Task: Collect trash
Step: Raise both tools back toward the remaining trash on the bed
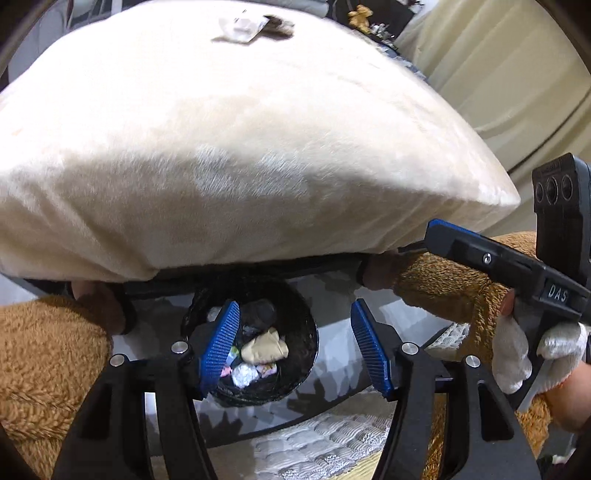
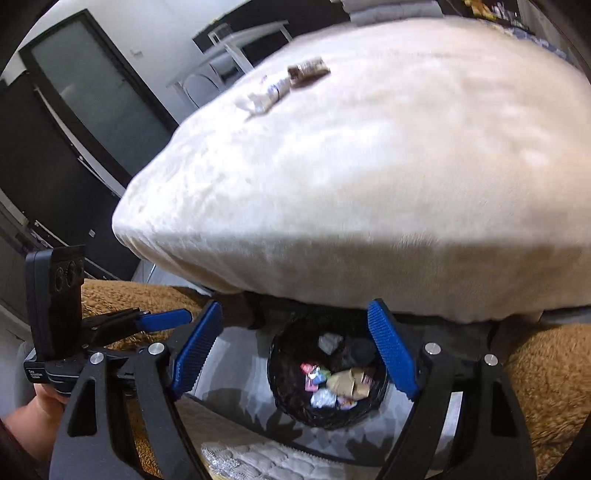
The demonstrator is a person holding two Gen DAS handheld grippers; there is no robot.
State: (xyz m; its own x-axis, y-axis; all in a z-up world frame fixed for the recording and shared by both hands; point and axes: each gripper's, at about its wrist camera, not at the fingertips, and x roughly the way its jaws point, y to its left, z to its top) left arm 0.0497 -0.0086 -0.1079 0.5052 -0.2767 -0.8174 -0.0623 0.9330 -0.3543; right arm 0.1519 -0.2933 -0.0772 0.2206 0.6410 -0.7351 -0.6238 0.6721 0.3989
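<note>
A black bin [image 1: 295, 373] [image 2: 288, 387] stands on the floor below a cream bed and holds several crumpled wrappers [image 1: 264, 349] [image 2: 347, 380]. My left gripper [image 1: 293, 345] is open and empty above the bin. My right gripper [image 2: 295, 347] is open and empty above the bin too. On the far part of the bed lie a white wrapper [image 1: 238, 27] [image 2: 264, 98] and a brown wrapper [image 1: 280, 26] [image 2: 308, 70], side by side. The right gripper's blue-tipped fingers [image 1: 443, 230] show at the right of the left wrist view; the left gripper's fingers [image 2: 162, 319] show at the left of the right wrist view.
The cream furry bedcover [image 1: 240, 147] [image 2: 369, 184] fills most of both views. Brown fleece sleeves [image 1: 44, 369] [image 2: 546, 369] flank the bin. A beige curtain [image 1: 498, 74] hangs at the right. A dark door [image 2: 92, 92] and a white table [image 2: 243, 40] stand beyond the bed.
</note>
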